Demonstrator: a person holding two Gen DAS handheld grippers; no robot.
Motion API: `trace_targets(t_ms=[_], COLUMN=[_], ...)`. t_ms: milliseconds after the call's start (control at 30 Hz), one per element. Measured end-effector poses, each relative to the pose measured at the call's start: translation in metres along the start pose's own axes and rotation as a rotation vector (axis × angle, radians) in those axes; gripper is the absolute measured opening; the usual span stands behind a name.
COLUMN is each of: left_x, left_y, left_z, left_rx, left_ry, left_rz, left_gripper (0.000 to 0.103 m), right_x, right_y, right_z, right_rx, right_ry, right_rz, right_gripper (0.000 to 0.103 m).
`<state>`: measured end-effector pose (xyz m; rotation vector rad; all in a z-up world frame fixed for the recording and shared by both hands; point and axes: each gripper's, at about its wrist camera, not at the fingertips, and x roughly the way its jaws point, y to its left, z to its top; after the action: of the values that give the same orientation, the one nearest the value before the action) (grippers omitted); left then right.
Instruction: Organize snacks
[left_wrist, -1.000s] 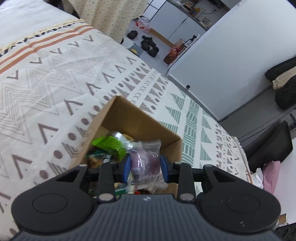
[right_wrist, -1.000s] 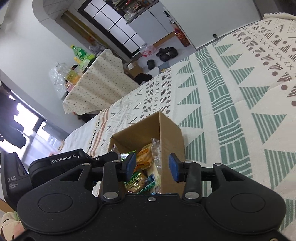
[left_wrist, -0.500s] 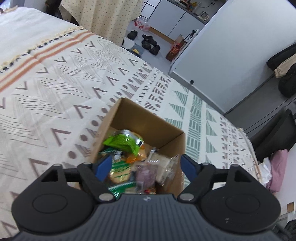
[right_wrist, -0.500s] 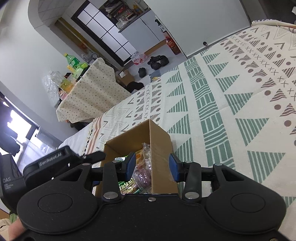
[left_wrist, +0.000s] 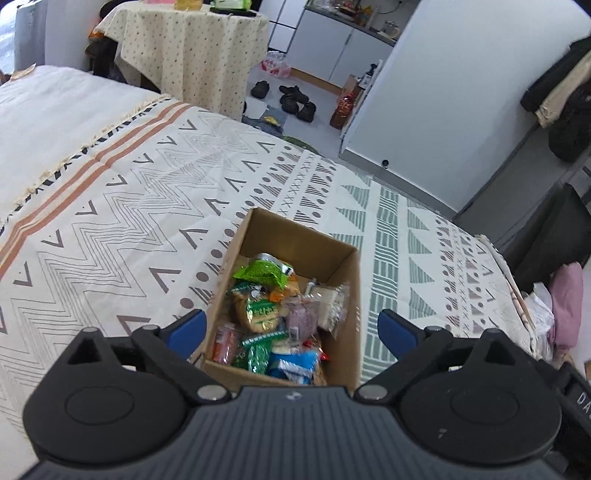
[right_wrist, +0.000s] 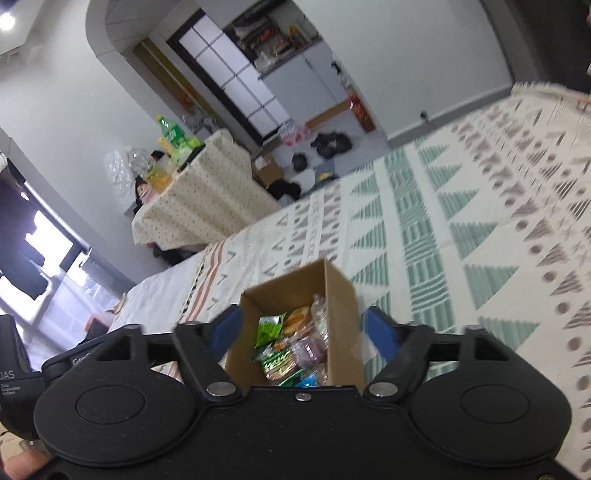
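From the left wrist view, the left gripper (left_wrist: 291, 330) hangs above the near end of the cardboard box (left_wrist: 349, 314), its blue fingers (left_wrist: 186, 328) spread wide and holding nothing, one to each side of the box so that the near corners sit between them. The box rests on the patterned bedspread (left_wrist: 110, 221), with its long axis running straight away from the gripper toward the far wall. The snacks (left_wrist: 273, 317) are all inside it, heaped toward the near end: a green packet (left_wrist: 260, 271) on top at the middle, a round biscuit pack (left_wrist: 258, 312) below it, a purple-tinted clear bag (left_wrist: 304, 317) beside that, and blue wrappers (left_wrist: 291, 365) closest to the gripper. I see no loose snack on the bedspread in this view. From the right wrist view, which is blurred at its right edge, the right gripper (right_wrist: 299, 330) also stands open and empty, its fingers (right_wrist: 380, 332) well apart and framing the same box (right_wrist: 340, 291), with the snacks (right_wrist: 295, 343) just below and ahead of it. Both grippers look about equally near, so I cannot tell which is closer; the left one seems more squarely over the pile. My guess is that the box is nearly filled, and any further move would be a straight reach down into the near end, or a search elsewhere for snacks that these views do not show.
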<state>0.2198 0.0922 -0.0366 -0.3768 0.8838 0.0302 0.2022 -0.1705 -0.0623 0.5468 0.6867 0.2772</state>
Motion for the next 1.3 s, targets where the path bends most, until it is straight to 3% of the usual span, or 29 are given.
trace_targets(t_ms=[67,233,567,933,1300], left_x=[-0.009,-0.029,-0.071,-0.115,-0.15], left_y=[-0.004,-0.01,-0.008,-0.011,-0.009], left_z=[-0.004,-0.013,-0.032,-0.053,-0.074], left_rx=[0.02,0.047,0.072,0.145,0.222], left_ry=[0.0,0.0,-0.04,-0.083,-0.119], left_rz=[-0.005,-0.006,0.009,0.001,0.018], left_gripper=[0.1,0.103,0.103,0.103,0.103], right_x=[-0.013,-0.041,-0.082,-0.122,-0.157], right_y=[0.003,0.012,0.021,0.026,0.03], right_z=[0.001,0.002,-0.005,-0.023,-0.042], right_rx=[-0.024,-0.085,-0.129,-0.18,-0.174], right_ry=[-0.028,-0.071,-0.103,-0.108,-0.093], right_rz=[-0.036,-0.072,-0.075,-0.116,-0.103], right_gripper=[0.09,0.094,0.102,0.102,0.102])
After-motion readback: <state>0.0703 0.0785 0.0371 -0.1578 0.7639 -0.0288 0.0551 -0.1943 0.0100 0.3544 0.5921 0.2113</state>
